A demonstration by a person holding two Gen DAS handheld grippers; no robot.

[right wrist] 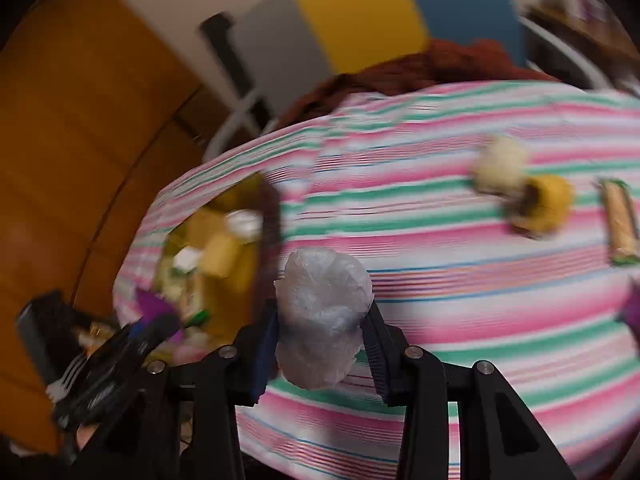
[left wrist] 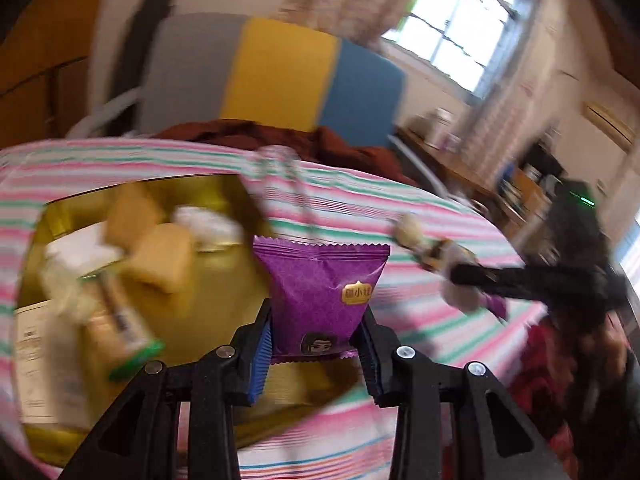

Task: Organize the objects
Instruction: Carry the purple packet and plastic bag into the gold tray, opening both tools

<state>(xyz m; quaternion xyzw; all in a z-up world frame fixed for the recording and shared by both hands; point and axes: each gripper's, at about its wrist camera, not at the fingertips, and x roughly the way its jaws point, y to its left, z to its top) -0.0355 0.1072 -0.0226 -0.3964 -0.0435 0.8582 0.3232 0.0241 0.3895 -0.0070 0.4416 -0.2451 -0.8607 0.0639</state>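
My left gripper (left wrist: 316,354) is shut on a purple snack packet (left wrist: 320,296), held just right of a gold box (left wrist: 240,196) that holds several wrapped snacks. My right gripper (right wrist: 320,344) is shut on a round snack in clear wrap (right wrist: 322,316), above the striped cloth. In the left wrist view the right gripper (left wrist: 460,276) shows at the right with that pale snack (left wrist: 460,294). In the right wrist view the left gripper (right wrist: 156,322) shows at the lower left, near the gold box (right wrist: 244,276).
The striped pink, green and white tablecloth (right wrist: 460,300) carries a pale round snack (right wrist: 500,164), a yellow one (right wrist: 548,200) and a long wafer bar (right wrist: 620,224) at the right. A dark red cloth (left wrist: 280,136) lies at the table's far edge.
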